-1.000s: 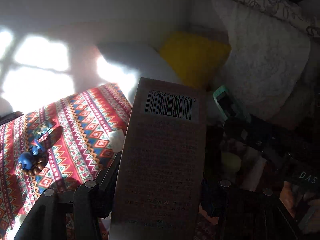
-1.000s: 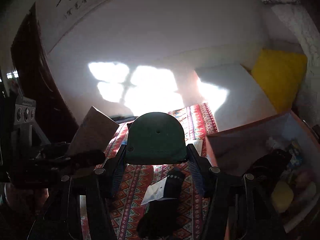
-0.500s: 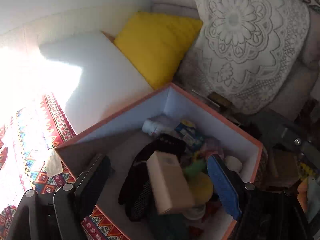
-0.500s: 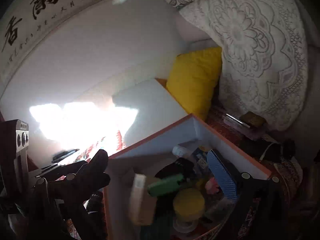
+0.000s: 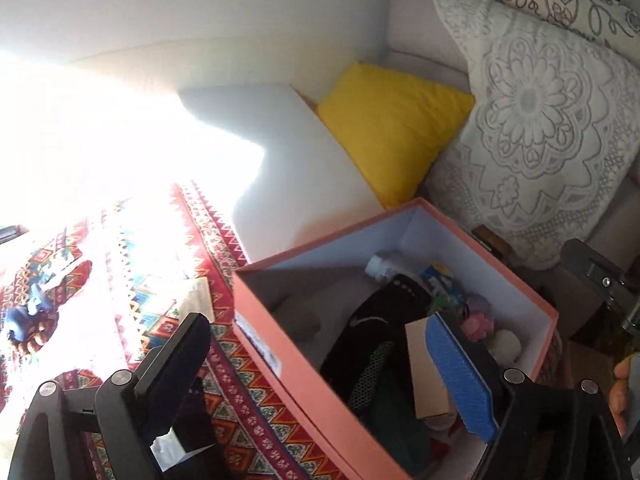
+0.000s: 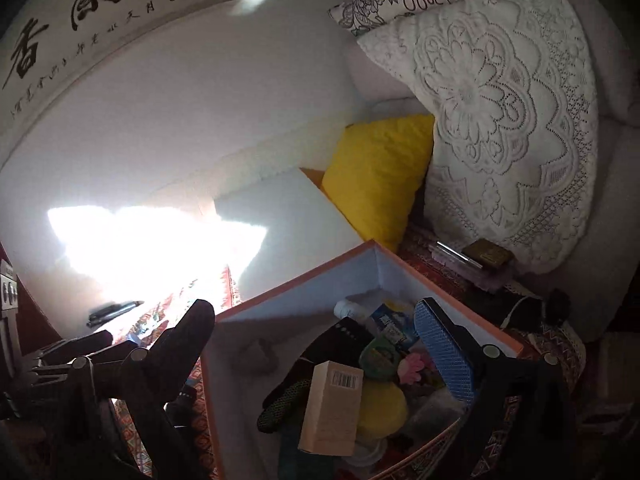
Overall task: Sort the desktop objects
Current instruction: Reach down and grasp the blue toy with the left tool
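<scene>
The patterned tablecloth (image 5: pixel 168 280) is glowing in hard sunlight, and the orange box (image 6: pixel 280 300) is sitting on it, crammed full. A tan carton (image 6: pixel 332 408) is lying inside against a black glove (image 6: pixel 308 376). Both claws are hovering spread wide and holding nothing: left gripper (image 5: pixel 324 364), right gripper (image 6: pixel 320 344).

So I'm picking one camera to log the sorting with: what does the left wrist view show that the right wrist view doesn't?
Only the left wrist view shows the blue beaded trinket on the patterned tablecloth and the white label on the box's outer side.

Only the right wrist view shows the calligraphy scroll, the barcode on the tan carton, a yellow round object beside it, and a black pen.

Both show the orange box, black glove, yellow cushion, lace pillow, and open, empty jaws.
</scene>
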`<state>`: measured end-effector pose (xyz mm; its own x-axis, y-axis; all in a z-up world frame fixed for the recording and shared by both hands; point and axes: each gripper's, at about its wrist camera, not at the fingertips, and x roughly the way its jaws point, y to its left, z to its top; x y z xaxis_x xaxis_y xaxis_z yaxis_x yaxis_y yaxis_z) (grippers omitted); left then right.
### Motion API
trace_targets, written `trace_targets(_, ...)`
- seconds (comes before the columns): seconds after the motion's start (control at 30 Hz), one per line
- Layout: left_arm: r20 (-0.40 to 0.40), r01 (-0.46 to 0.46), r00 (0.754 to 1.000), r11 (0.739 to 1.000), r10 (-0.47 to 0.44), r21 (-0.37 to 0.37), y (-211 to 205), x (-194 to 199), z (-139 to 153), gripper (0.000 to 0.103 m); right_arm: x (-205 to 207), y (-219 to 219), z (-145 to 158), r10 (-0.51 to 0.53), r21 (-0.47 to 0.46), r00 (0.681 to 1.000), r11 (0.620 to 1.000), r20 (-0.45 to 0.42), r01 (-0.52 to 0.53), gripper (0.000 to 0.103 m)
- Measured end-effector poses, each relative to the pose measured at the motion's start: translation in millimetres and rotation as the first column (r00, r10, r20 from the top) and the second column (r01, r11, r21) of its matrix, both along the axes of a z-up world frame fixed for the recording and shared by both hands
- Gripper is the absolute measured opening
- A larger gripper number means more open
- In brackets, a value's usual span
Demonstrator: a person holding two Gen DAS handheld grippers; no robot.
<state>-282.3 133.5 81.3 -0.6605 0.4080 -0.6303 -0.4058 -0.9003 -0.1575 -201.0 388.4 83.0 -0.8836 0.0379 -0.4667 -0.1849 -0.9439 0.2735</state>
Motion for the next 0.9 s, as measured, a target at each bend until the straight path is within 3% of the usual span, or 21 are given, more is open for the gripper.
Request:
trace_targets(0.17, 0.002, -0.115, 0.993, 0.993, 0.115, -0.011, -71.1, 1.5, -9.3, 0.102, -12.4, -56.1, -4.3, 0.073, 0.049, 0.997, 0.996, 0.024, -0.074, 0.102)
trace_targets(0.3, 0.007, -0.208, 0.978, 0.978, 0.208, -0.022, -129.8, 2.4, -18.4, 0.102, -22.4, -101.2, -7.9, 0.131, 0.086, 0.990, 0.987, 0.045, -0.134, 0.102)
trace_targets(0.47, 0.016, -0.349, 0.937, 0.936, 0.350, -0.041, -212.5, 3.1, -28.8, 0.102, -34.9, -157.6, -12.3, 0.201, 0.130, 0.977, 0.969, 0.075, -0.210, 0.102)
trace_targets(0.57, 0.028, -0.400, 0.915, 0.914, 0.402, -0.060, -255.9, 0.1, -35.6, 0.102, -52.9, -194.5, -27.7, 0.279, 0.106, 0.953, 0.951, 0.118, -0.292, 0.102)
trace_targets(0.7, 0.050, -0.415, 0.906, 0.904, 0.421, -0.099, -291.3, -20.5, -47.1, 0.102, -75.7, -234.4, -54.2, 0.365, 0.020, 0.911, 0.927, 0.192, -0.376, 0.102)
trace_targets(0.9, 0.095, -0.295, 0.943, 0.933, 0.319, -0.207, -275.9, -92.1, -76.9, 0.102, -100.4, -273.9, -90.6, 0.442, -0.074, 0.855, 0.895, 0.272, -0.439, 0.102)
